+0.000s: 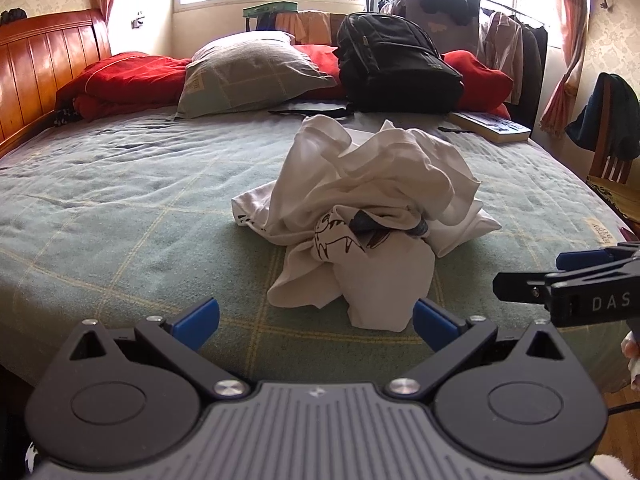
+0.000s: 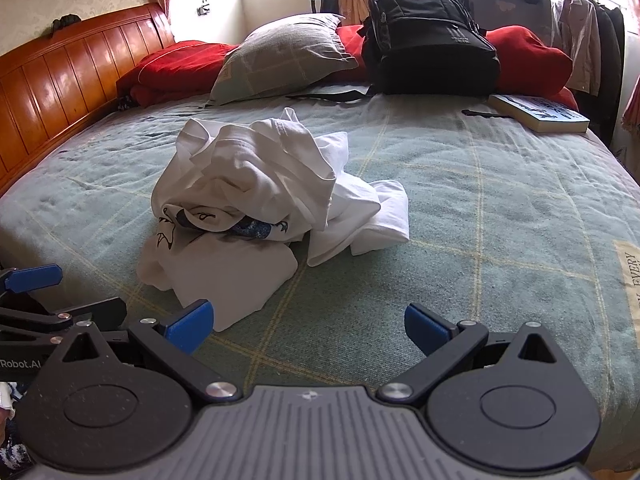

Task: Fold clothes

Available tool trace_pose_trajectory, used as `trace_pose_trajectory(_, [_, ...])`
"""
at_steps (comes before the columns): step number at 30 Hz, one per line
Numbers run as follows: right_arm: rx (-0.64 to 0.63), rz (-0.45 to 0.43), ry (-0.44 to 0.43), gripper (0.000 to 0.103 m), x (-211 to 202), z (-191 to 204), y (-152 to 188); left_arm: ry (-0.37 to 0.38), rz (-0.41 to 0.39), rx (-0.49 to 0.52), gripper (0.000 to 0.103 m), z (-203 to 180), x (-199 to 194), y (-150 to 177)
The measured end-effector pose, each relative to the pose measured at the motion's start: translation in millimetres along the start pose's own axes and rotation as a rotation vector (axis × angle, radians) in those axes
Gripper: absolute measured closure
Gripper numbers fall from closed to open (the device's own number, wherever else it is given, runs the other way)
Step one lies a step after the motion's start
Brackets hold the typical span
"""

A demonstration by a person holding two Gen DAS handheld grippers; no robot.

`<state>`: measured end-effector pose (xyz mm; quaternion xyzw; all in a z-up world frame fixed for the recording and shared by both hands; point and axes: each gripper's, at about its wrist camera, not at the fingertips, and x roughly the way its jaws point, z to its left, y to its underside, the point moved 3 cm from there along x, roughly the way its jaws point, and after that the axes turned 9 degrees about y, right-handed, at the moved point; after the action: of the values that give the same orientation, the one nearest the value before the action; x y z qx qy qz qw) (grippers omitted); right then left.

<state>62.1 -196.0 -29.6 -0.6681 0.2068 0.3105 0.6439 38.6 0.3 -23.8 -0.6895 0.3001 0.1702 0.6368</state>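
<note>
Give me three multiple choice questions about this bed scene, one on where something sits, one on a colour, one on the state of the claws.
1. Where does the black backpack stand?
A. At the far end of the bed, right of the pillow
B. On the floor
C. On top of the white clothes

2. What colour is the crumpled clothes pile?
A. Red
B. Mostly white with a dark print
C. Green

3. How are the two claws?
A. Both shut on cloth
B. One holds the book
C. Both open, holding nothing

Answers: 1 A, it sits among the red bedding beside the pillow. 2 B, white fabric shows a drawn graphic. 3 C, the left claw and right claw show spread fingers with nothing between.
</note>
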Motion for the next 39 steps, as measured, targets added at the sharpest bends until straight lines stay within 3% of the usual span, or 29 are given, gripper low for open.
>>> trace_pose_trajectory(20, [0.003,0.019,-0.032,0.000,20.0,-3.0,-11.6,0.013,0.033,0.016,0.001,12.7,20.0,-18.9])
trace_pose_trajectory(27, [-0.009,-0.018,-0.063,0.000,28.0,-2.5,-24.3,0.004,0.059,0.059,0.001,20.5,33.3,-31.4])
trace_pose_trajectory(39, [-0.034,-0.015,-0.112,0.028,50.2,-23.6,-44.6,0.073,0.112,0.173,0.001,39.6,53.0,-48.5])
